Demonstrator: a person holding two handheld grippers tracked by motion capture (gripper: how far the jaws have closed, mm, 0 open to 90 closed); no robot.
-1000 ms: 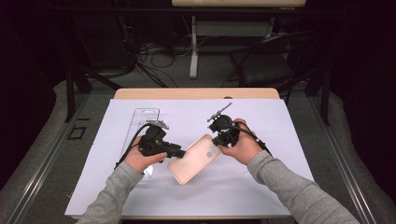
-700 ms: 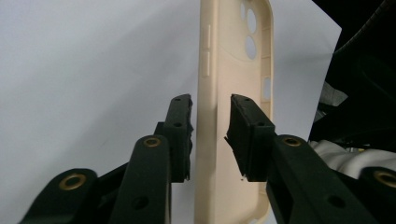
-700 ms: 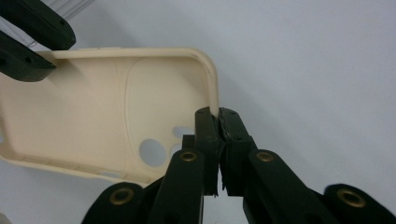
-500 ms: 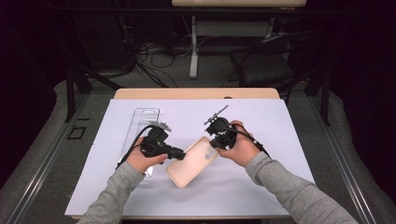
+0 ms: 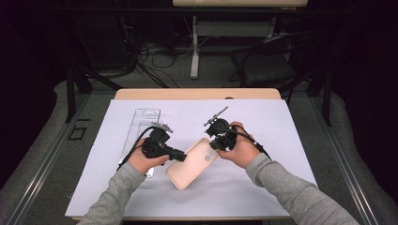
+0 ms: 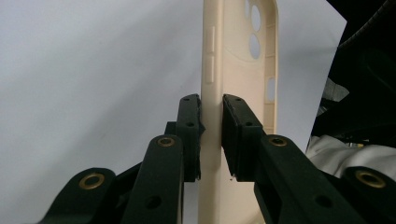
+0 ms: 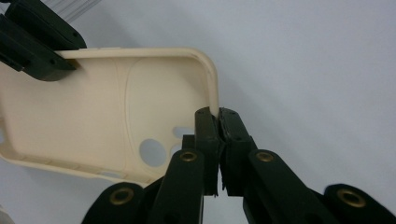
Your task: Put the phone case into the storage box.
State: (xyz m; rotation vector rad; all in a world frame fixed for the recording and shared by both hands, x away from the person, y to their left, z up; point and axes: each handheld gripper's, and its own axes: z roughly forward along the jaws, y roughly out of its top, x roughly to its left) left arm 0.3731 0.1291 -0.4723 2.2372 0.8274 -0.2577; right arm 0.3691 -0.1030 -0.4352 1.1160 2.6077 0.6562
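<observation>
Cream phone case: we hold it over white sheet, centre of table. Left gripper jaws, just closing, pinch its long side wall; right gripper pinches camera-end rim. Clear plastic tray lies beyond our left hand.

Phone case: cream to pale beige throughout, plain, no print or pattern; inner face the same tone in the right gripper view. Left gripper and right gripper: black bodies and jaws, with brass-coloured rivets on the links in both gripper views. Table cover: plain pale lavender-white, unmarked. Table edge: light wood tone. Clear tray: transparent, colourless. Sleeves: plain grey. Floor mat: grey.
</observation>
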